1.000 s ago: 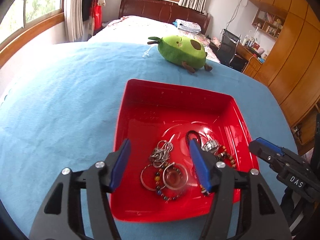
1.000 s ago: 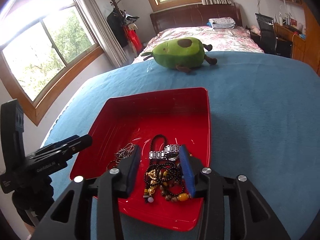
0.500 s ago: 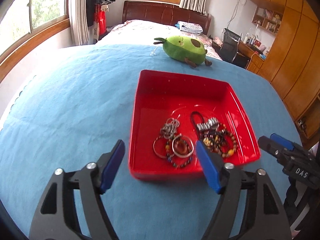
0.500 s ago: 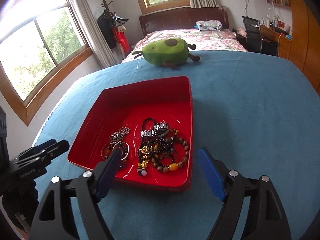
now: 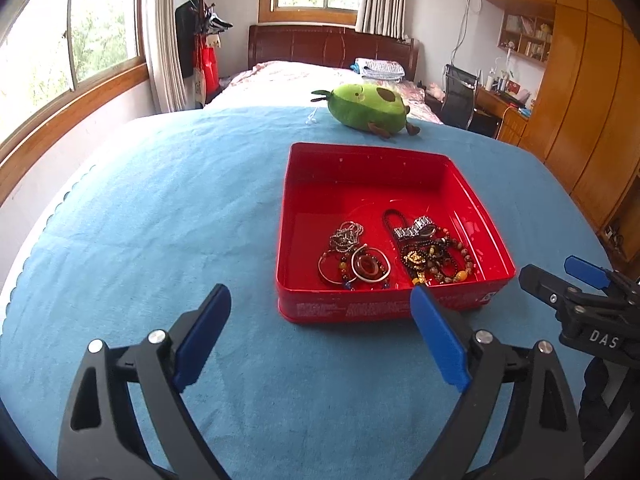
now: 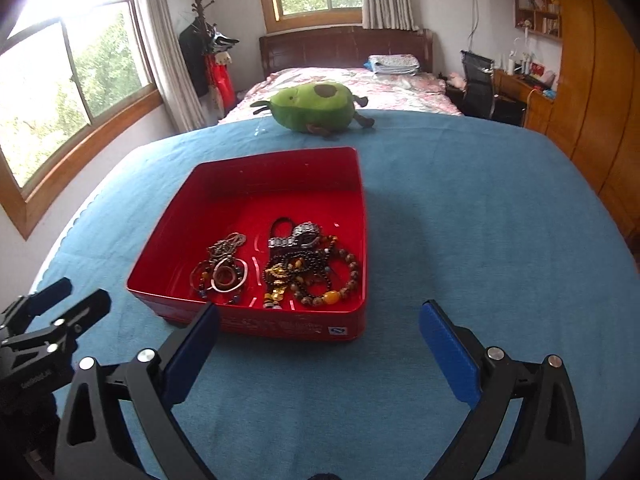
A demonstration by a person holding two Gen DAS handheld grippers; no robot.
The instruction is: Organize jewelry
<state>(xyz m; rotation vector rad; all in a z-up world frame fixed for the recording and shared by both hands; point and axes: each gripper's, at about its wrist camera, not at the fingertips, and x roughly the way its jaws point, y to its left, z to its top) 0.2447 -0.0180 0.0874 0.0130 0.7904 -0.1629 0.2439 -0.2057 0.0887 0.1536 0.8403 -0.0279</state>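
A blue cloth [image 5: 160,208] covers the table; beyond it lie a bed [image 5: 296,76], windows and, at right, wooden wardrobes [image 5: 588,120]. A plush avocado [image 5: 366,110] lies at the far edge. The red tray [image 5: 352,308] sits mid-table, jewelry [image 5: 394,252] heaped in its near half. Since a second ago both grippers have pulled back out of the tray: left gripper [image 5: 320,332] and right gripper [image 6: 320,344] now hover before its near wall, fingers wider apart, empty.

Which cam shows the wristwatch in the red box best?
Left wrist, narrowly: the wristwatch sits clear at the back of the bead pile in the red box. The right wrist shows the same watch, somewhat softer and partly tangled with beads.
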